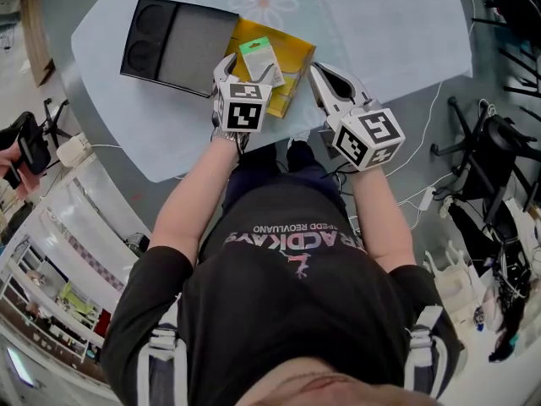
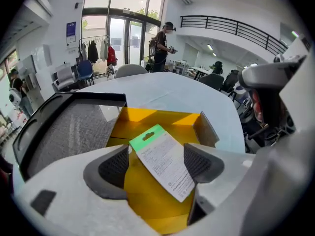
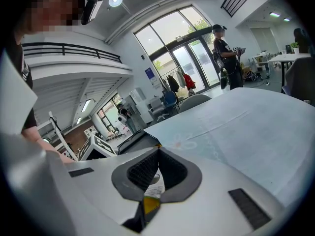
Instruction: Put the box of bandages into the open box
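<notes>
Left gripper view shows my left claw (image 2: 156, 162) standing wide above the yellow box (image 2: 147, 118). The box of bandages (image 2: 166, 173) lies between the pads, slanted across the yellow floor, with a gap on either side. I judge the placing step all but finished: the bandages are inside and my pads do not press on them.

My right claw (image 3: 156, 173) is pinched together on something thin, yellow with a white label. I take it to be a side wall of the yellow box, held to steady it. The yellow box sits by the near edge of the surface (image 1: 380, 24), with a black case (image 1: 182, 36) against its left side.

Next I should lift the left claw straight out without brushing the bandages, then let go on the right.
</notes>
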A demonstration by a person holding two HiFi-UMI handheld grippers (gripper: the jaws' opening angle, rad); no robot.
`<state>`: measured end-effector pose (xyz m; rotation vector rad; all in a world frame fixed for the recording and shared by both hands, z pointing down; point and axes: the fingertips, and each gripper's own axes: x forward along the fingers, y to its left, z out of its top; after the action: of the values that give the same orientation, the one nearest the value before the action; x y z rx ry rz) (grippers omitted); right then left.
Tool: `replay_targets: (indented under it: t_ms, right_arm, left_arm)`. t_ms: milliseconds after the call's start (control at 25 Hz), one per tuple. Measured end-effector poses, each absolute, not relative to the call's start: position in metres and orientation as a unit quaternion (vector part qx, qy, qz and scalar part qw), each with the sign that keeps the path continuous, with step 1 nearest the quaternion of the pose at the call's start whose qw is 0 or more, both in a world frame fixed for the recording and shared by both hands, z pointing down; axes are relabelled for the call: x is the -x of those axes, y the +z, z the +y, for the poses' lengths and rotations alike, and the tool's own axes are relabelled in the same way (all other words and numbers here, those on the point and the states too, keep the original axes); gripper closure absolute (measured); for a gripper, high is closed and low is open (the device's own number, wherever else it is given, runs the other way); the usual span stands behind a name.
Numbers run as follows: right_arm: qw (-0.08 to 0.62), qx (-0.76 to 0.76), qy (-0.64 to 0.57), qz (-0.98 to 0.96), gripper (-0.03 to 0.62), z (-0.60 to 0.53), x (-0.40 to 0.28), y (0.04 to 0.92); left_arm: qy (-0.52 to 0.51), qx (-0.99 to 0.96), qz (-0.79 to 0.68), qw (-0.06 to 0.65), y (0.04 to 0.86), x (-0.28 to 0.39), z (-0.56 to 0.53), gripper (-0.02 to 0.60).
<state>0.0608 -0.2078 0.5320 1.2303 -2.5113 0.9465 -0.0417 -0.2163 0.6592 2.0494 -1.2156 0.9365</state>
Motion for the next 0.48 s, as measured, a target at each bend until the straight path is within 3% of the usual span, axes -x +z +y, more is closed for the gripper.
replay_targets:
  t_ms: [480]
  right_arm:
    - [0.081,-0.402,0.300,-0.862,0.583,-0.193,-0.062,0.506]
  left_arm:
    - [0.317,-0.772,-0.474,0.280,0.625,0.043,-0.199,0.238]
